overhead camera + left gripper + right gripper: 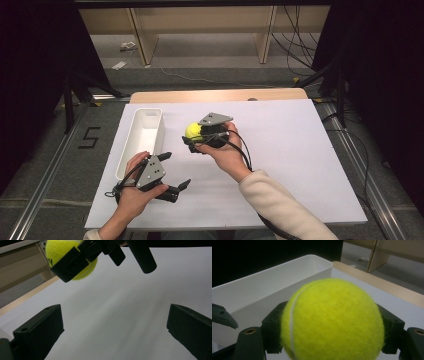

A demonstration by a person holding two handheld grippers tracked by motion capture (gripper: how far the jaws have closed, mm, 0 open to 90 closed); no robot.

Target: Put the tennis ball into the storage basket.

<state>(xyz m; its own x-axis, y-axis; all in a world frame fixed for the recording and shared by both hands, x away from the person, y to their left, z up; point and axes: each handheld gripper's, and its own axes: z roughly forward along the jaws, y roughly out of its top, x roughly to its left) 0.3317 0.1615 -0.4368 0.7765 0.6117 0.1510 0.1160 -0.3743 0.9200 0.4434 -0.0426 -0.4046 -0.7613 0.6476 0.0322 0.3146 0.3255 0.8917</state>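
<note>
— Well, what's hidden?
— Some of the ball (193,131), pinched in the right tool (196,137) beside the bin (152,114).
— Bin's contents?
— Looks empty. Left tool (172,172) gapes near it, over the bench (300,150).

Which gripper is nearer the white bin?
Left. The left gripper sits beside the bin's near end, open, one jaw close to its rim. The right gripper holds the ball farther out over the table, right of the bin.

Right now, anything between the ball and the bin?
Nothing visible does. The right tongs hold the ball just right of the bin, above the white sheet. The left tongs sit open, nearer the person, off that path.
</note>
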